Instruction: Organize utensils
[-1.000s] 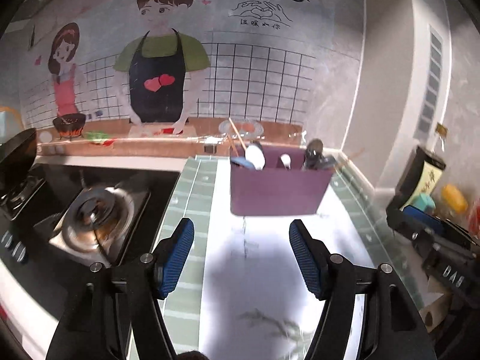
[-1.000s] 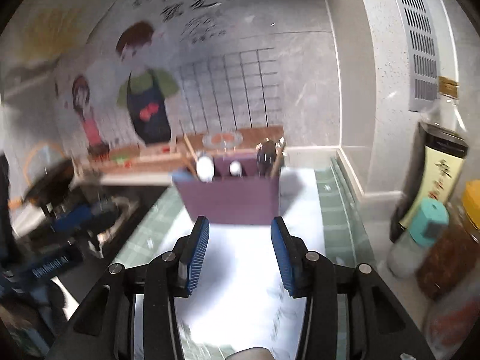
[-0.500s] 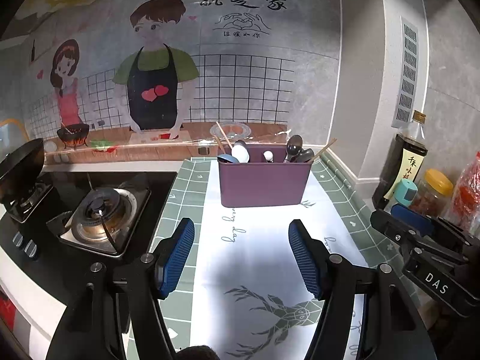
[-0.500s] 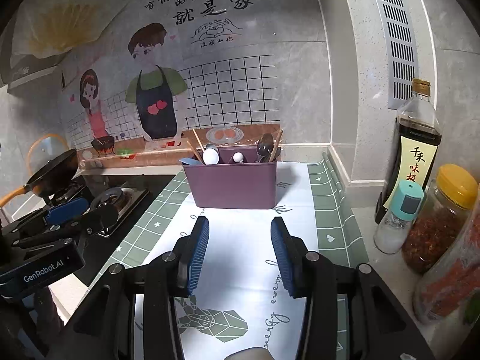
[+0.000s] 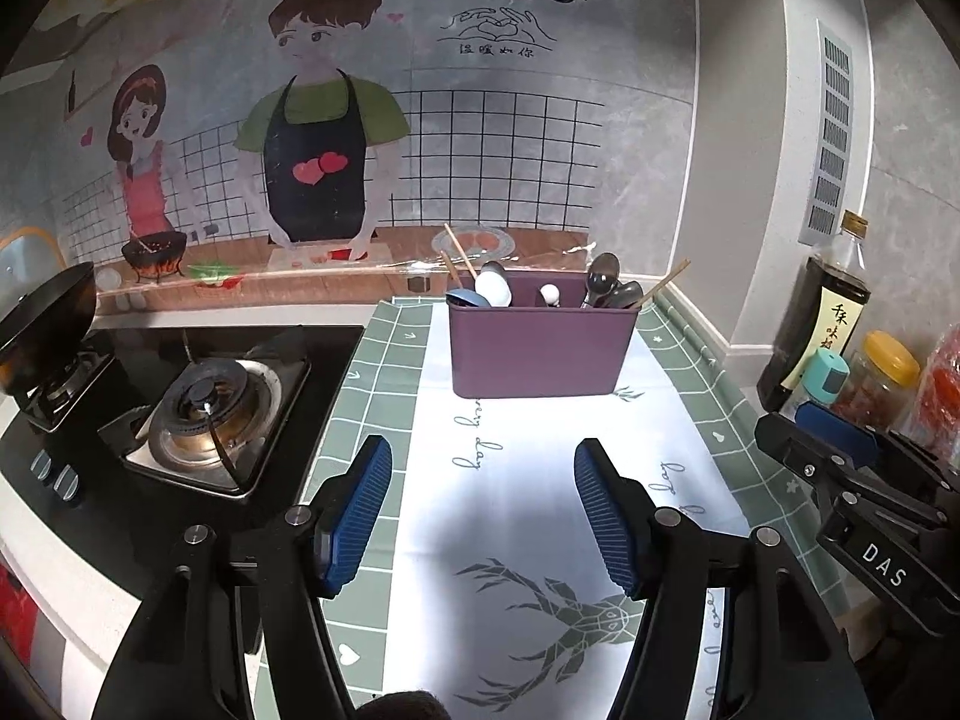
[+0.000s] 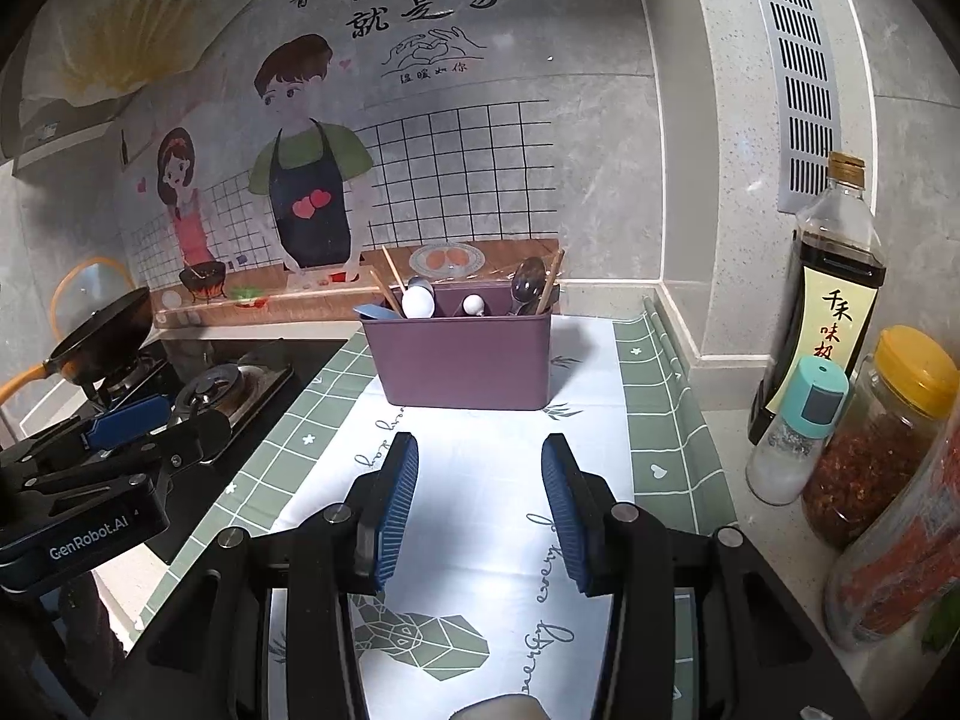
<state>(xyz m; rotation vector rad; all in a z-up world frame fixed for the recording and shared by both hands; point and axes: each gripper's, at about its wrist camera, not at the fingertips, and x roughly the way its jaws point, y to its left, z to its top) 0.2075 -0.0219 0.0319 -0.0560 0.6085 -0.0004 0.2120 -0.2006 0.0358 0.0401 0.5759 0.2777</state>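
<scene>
A purple utensil holder [image 5: 540, 351] stands at the far end of the white and green counter mat [image 5: 528, 516]; it also shows in the right wrist view [image 6: 465, 360]. Spoons [image 5: 602, 282] and chopsticks [image 5: 459, 252] stick out of it, with a white spoon [image 6: 418, 302] among them. My left gripper [image 5: 480, 486] is open and empty, well short of the holder. My right gripper [image 6: 480, 480] is open and empty, also short of the holder. Each gripper shows at the edge of the other's view.
A gas stove [image 5: 204, 414] with a black pan [image 6: 102, 330] lies left of the mat. At the right stand a soy sauce bottle [image 6: 834, 294], a small shaker [image 6: 798, 432] and a yellow-lidded chili jar [image 6: 882, 438]. The wall closes the back.
Both grippers have drawn back from the purple holder, which now looks smaller and farther. Both stay open and empty.
</scene>
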